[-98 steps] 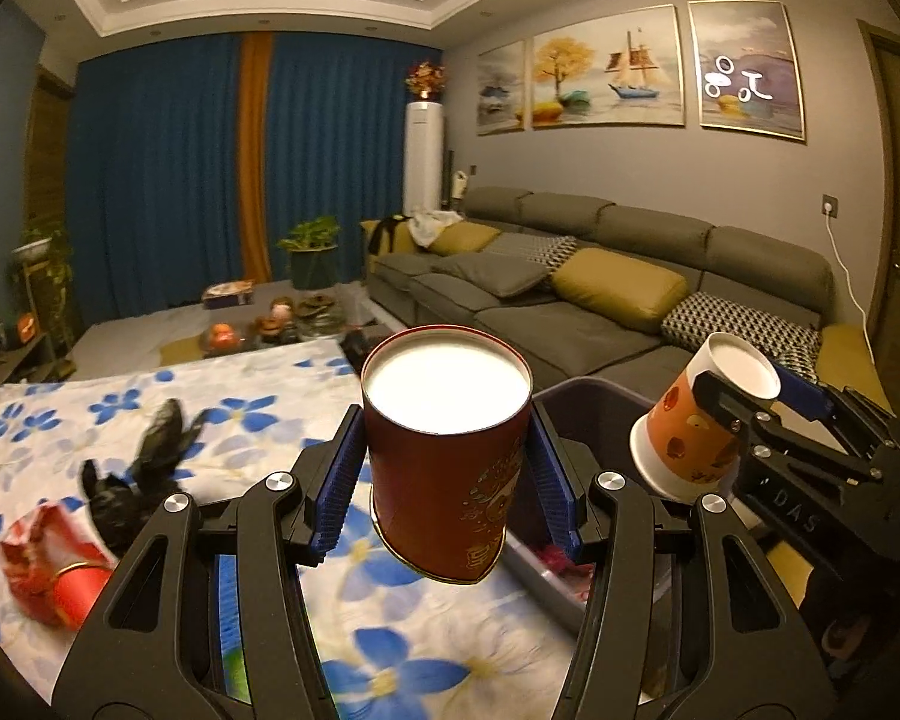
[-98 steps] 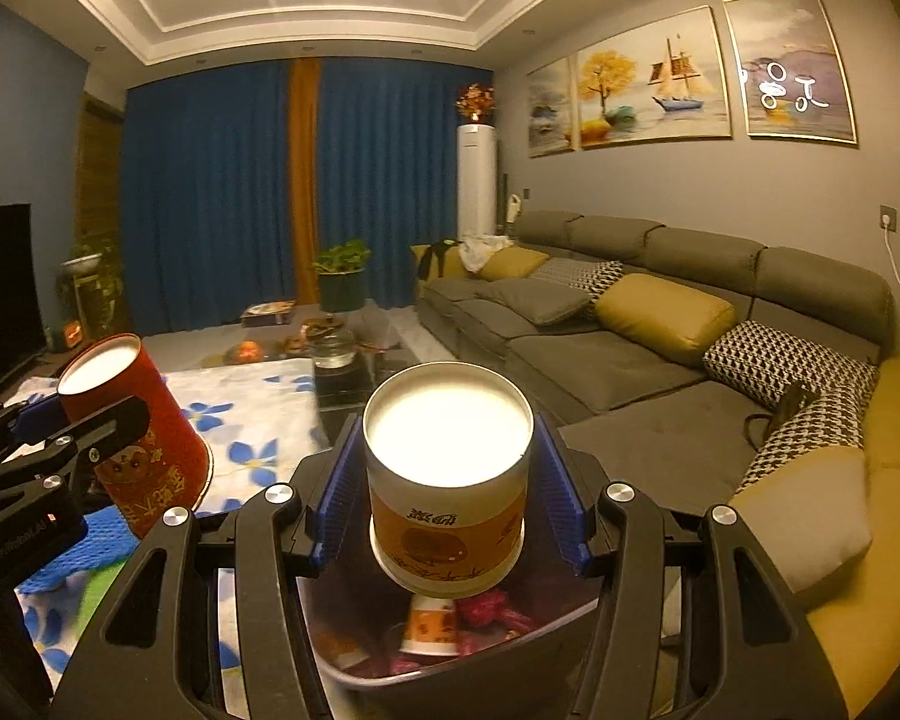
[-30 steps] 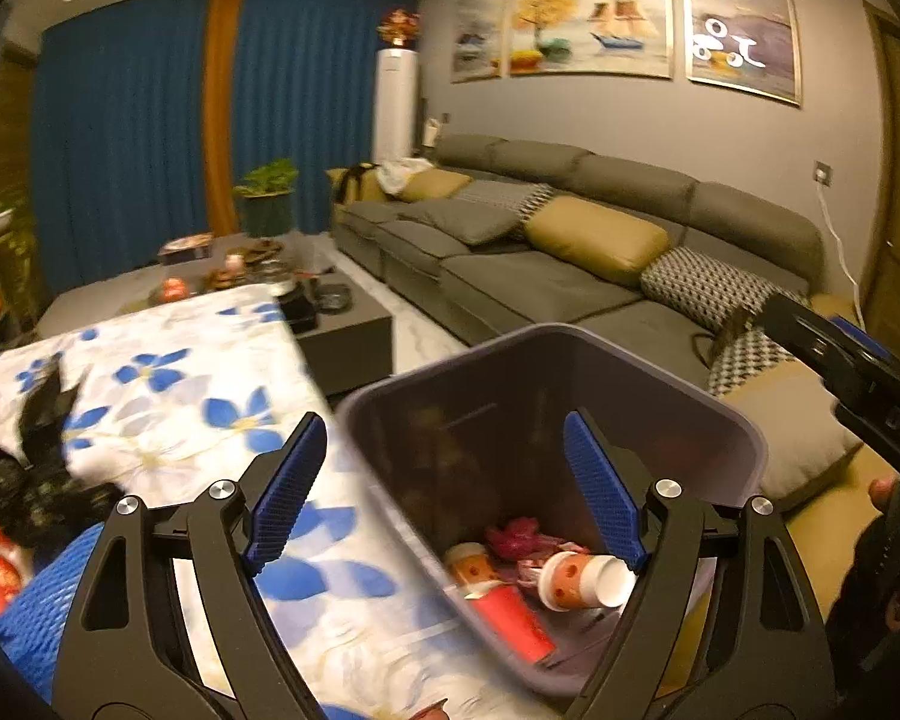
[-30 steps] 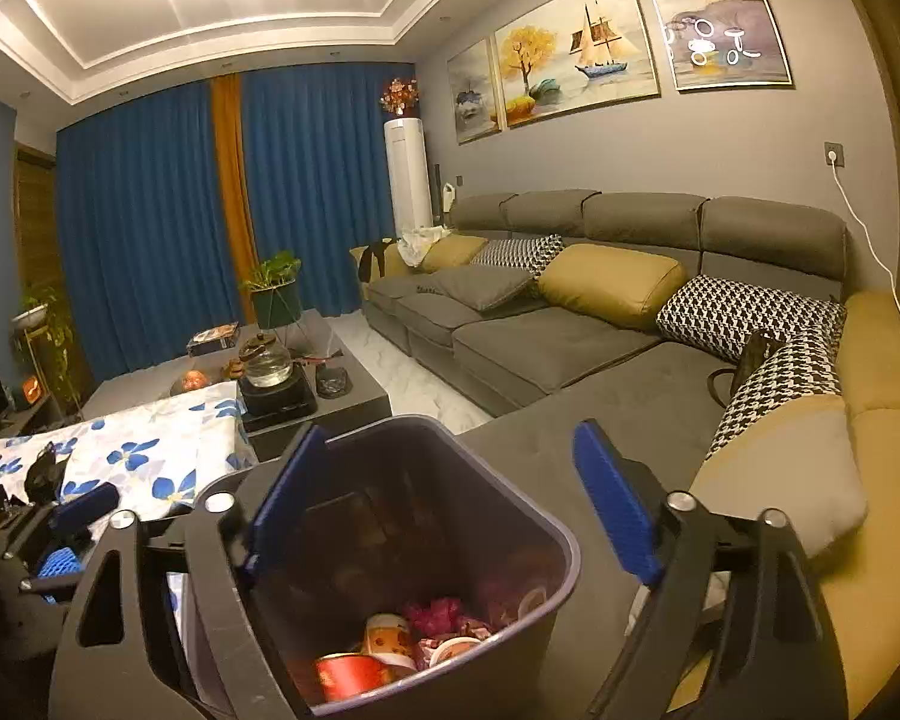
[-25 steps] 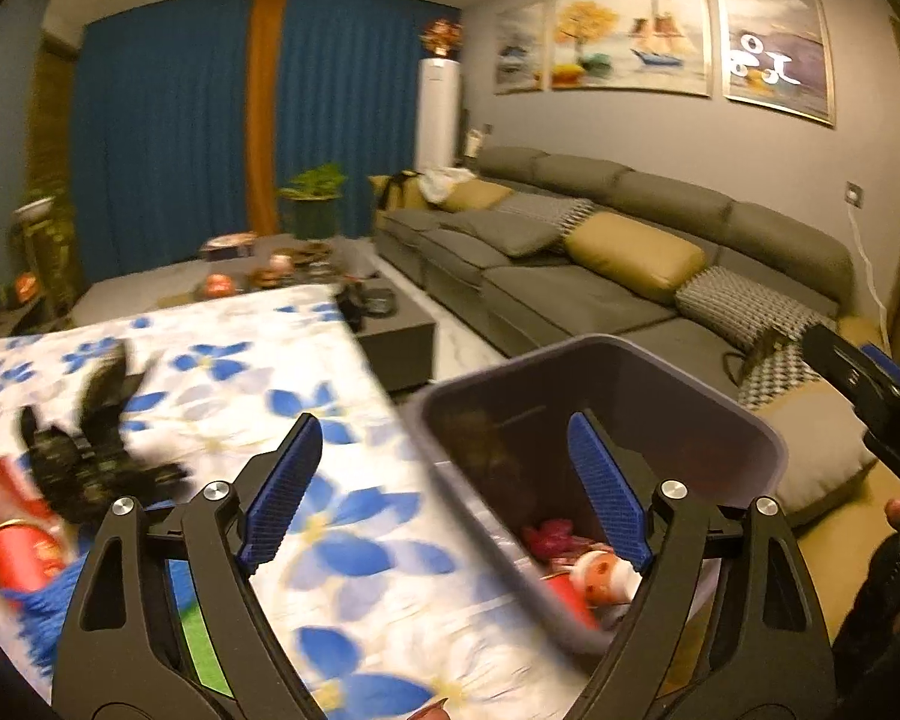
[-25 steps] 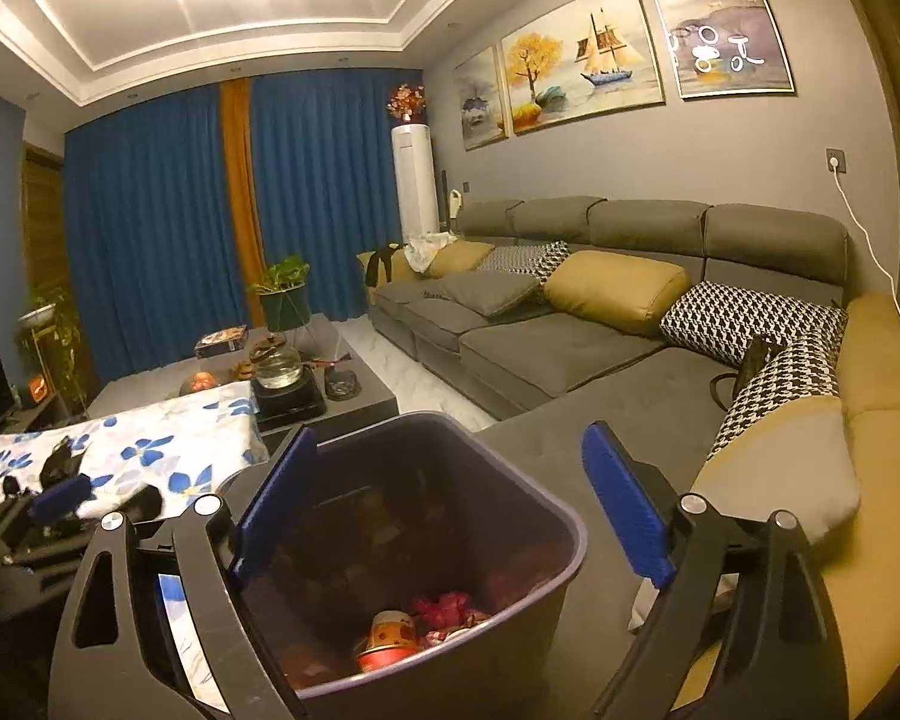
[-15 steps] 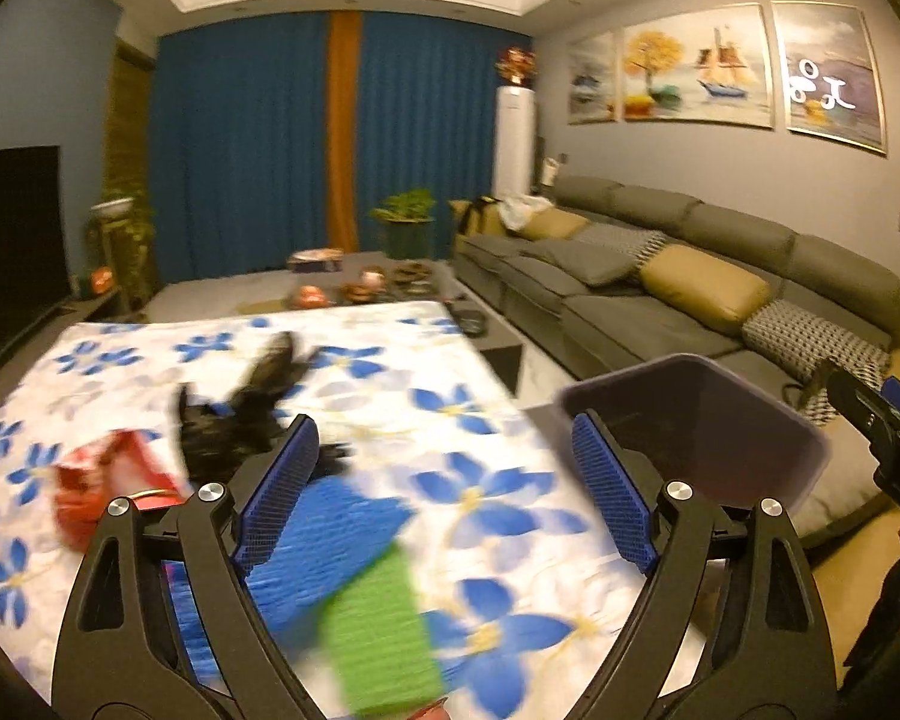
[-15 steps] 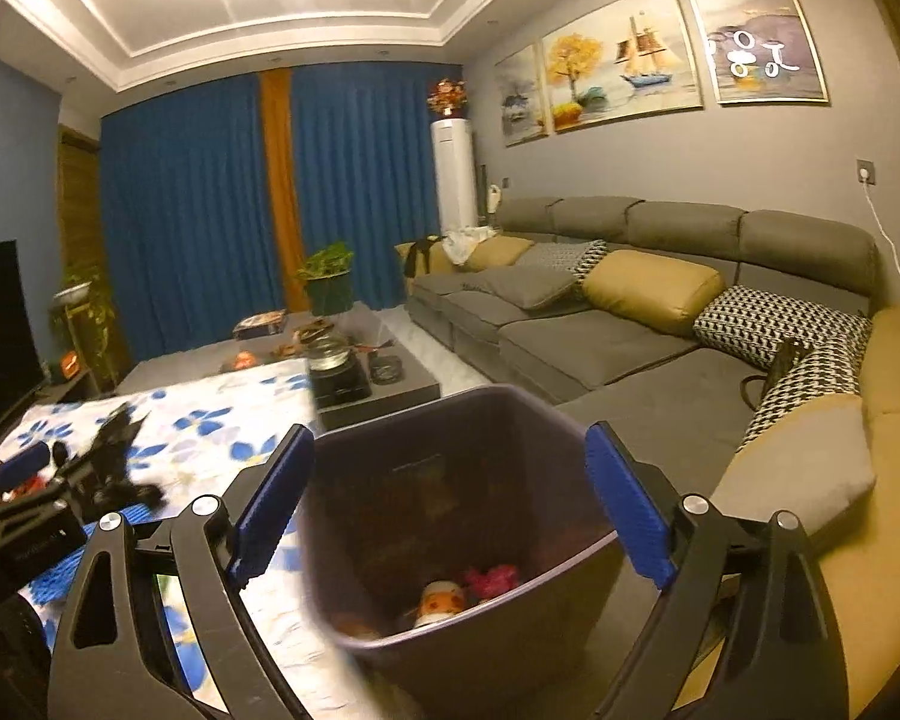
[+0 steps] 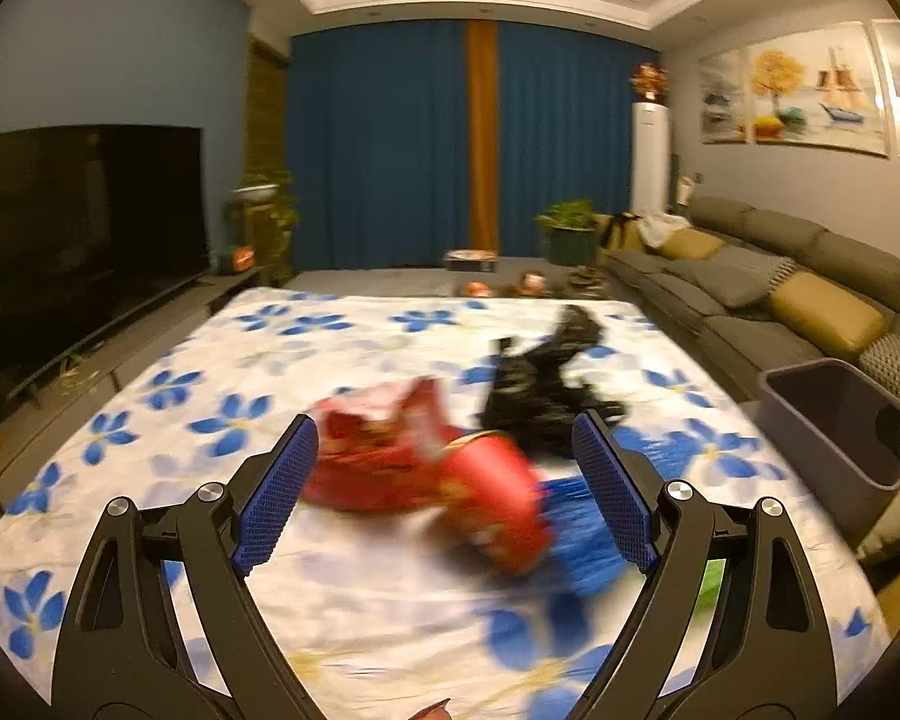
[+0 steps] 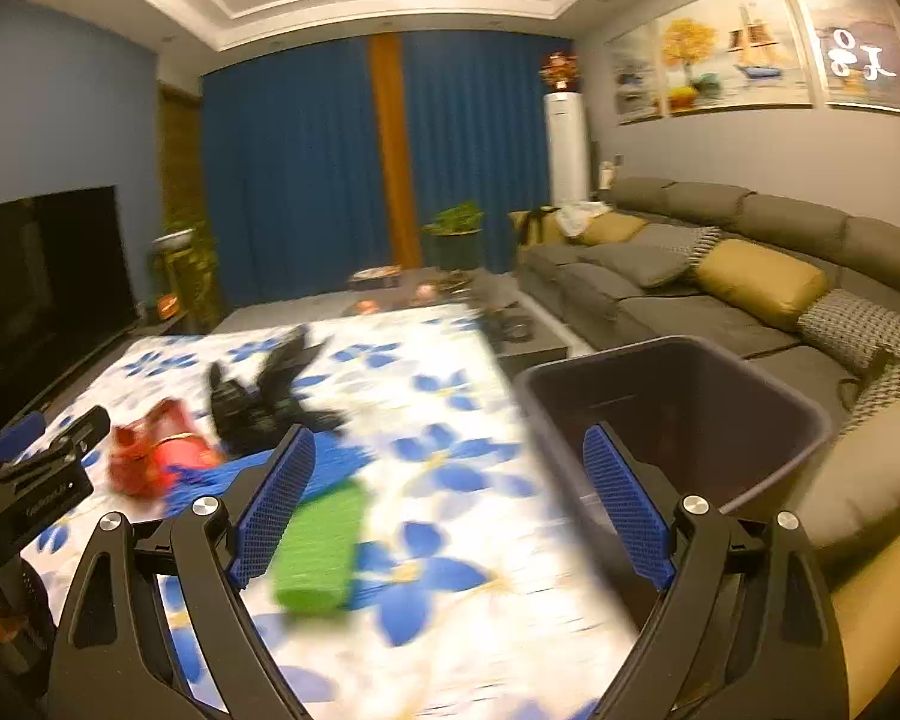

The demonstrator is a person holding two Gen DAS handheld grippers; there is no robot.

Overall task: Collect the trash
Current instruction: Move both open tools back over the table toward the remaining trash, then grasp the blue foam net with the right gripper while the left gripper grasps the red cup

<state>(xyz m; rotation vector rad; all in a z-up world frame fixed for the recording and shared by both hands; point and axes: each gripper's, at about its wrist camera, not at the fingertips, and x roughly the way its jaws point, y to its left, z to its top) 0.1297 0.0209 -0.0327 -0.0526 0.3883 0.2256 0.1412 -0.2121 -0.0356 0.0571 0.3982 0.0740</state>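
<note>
Both grippers are empty, fingers spread wide. The left gripper (image 9: 444,492) points at a red cup (image 9: 498,504) lying on its side on the floral cloth (image 9: 258,360); the cup is motion-blurred and sits between the blue pads without visible contact. A crumpled red wrapper (image 9: 372,450) lies touching the cup on its left, and a black plastic bag (image 9: 546,384) lies just behind. Blue material (image 9: 582,534) lies under the cup's right side. The right gripper (image 10: 450,504) hangs over the cloth's right edge, with a green packet (image 10: 324,546) below its left pad and the grey trash bin (image 10: 678,396) behind its right pad; the bin stands off the cloth beside the sofa (image 10: 720,276). In the right wrist view the left gripper's body shows at far left, near the red trash
</note>
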